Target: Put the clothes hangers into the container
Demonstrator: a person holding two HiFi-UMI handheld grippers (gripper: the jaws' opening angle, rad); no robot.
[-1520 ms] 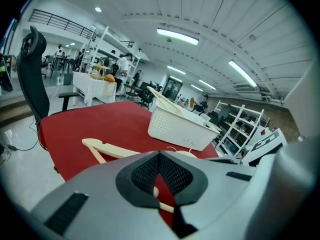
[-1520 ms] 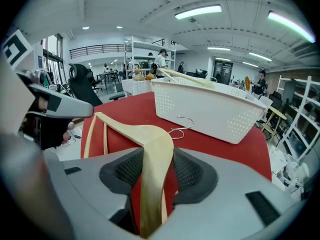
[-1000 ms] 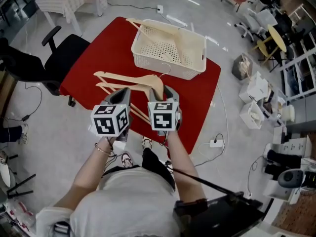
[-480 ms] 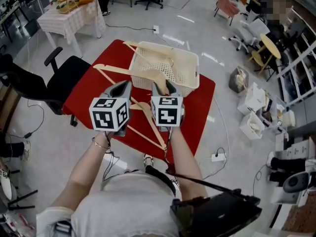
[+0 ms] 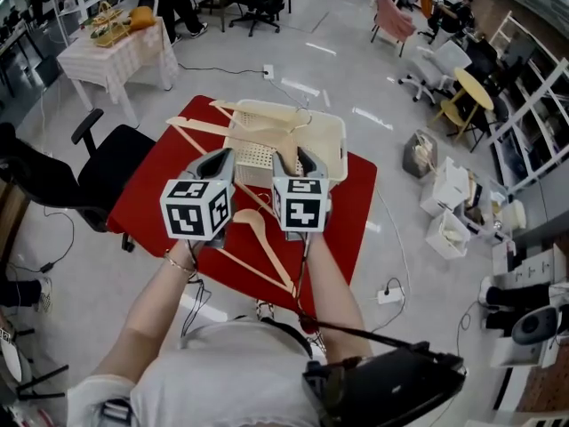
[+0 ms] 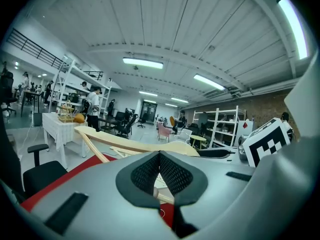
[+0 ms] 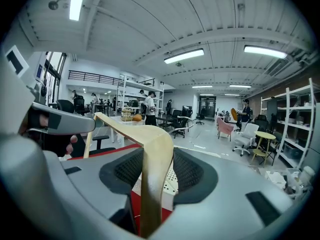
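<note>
Grey floor (image 5: 80, 274), black chair (image 5: 116, 158), ceiling lights (image 6: 143, 62)

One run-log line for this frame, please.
right gripper: shut on wooden hanger, raised by basket | left gripper: shut, nothing held | second hanger: lying on red table

Three wooden hangers: one hanger (image 5: 286, 124) inside the container (image 5: 338, 142), one hanger (image 7: 156, 154) raised just in front of the container, one hanger (image 5: 265, 245) flat on the bench (image 5: 151, 185) nearer than the container. One white container. One red bench. Two tools: the left hand-held gripper (image 5: 220, 156) and the right hand-held gripper (image 5: 296, 156). One black office chair (image 5: 111, 163) left of the container.
</note>
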